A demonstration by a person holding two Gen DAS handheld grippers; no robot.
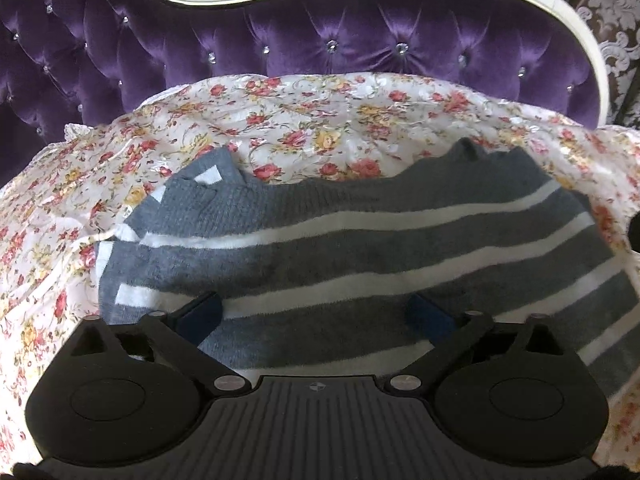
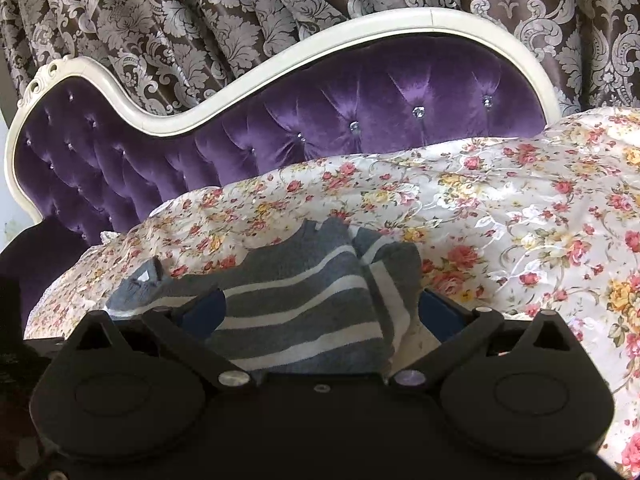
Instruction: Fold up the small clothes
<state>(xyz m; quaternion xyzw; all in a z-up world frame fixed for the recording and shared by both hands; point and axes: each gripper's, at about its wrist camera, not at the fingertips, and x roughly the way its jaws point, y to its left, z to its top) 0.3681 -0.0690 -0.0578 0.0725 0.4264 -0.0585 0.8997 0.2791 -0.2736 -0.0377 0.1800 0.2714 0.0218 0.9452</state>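
A grey sweater with white stripes lies partly folded on a floral bedspread; the left tool hovers over it, jaws spread, empty; the right tool is spread too; a shallow pinch could catch one layer only, undoing the fold.
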